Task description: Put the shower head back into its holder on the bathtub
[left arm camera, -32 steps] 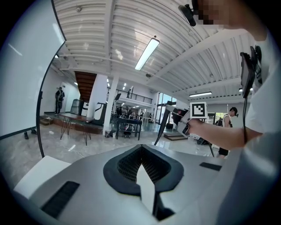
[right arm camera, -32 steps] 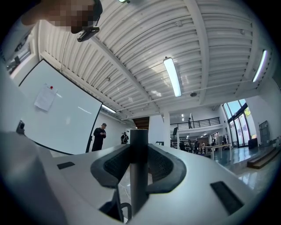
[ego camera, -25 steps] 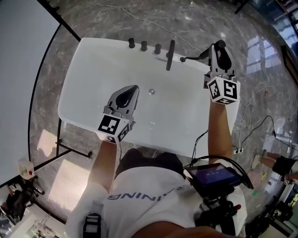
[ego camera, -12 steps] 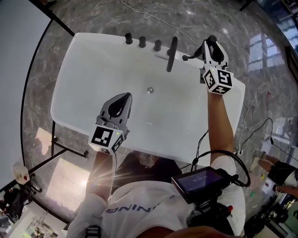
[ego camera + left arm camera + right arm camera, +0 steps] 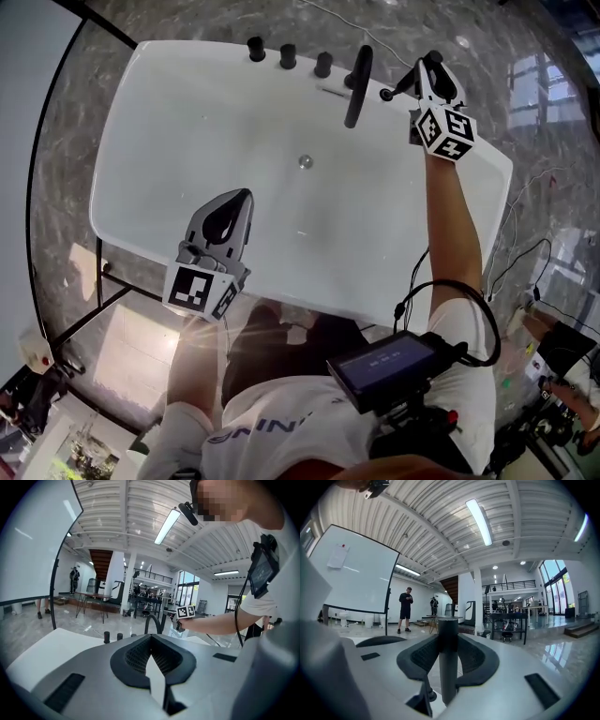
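Right jaws: my right gripper [image 5: 427, 73] pinches the dark grey cylindrical shower head [image 5: 447, 667], upright.
Left jaws: my left gripper [image 5: 150, 641] is pressed together, nothing between, idle over the near rim.
Progress: shower head at the far right corner, beside the black curved spout [image 5: 357, 73] — holder hidden, so seating unconfirmed; release remains, I judge.
Tub: the white oval bathtub [image 5: 122, 220] holds only its small metal drain [image 5: 303, 161].

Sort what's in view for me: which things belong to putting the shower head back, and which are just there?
Job:
- shower head, clamped in the right gripper
- bathtub; I cannot make out its holder

Just there:
- black spout
- three knobs
- drain
- whiteboard
- left gripper, shut and empty
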The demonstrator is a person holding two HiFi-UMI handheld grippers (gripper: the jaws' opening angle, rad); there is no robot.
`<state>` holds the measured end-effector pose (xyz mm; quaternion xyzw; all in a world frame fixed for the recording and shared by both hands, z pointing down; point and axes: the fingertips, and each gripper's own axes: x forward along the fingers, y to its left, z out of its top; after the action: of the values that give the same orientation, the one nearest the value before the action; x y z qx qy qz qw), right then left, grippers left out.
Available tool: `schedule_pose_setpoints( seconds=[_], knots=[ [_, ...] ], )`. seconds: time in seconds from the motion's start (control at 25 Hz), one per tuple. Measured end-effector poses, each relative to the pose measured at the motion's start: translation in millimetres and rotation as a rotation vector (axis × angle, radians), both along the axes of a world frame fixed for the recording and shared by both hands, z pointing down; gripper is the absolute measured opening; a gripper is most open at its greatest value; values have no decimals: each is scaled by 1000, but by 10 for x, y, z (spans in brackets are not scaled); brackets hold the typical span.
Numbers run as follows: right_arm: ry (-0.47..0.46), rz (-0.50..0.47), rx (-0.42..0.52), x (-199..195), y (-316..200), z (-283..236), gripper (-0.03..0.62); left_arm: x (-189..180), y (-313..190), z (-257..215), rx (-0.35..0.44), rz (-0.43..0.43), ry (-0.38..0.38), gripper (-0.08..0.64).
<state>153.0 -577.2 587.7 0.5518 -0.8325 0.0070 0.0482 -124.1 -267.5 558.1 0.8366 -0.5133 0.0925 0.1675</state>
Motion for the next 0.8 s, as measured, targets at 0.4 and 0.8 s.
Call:
schedule_pose_setpoints(
  seconds=[0.4,0.8],
  knots=[
    [-9,34,-48,34,-275,710,126,-55,89,533,-56,-18,17,14],
    [-24,76,-118,138,-484,1142,126,-156,183,814,-101,-44,9,14]
  ],
)
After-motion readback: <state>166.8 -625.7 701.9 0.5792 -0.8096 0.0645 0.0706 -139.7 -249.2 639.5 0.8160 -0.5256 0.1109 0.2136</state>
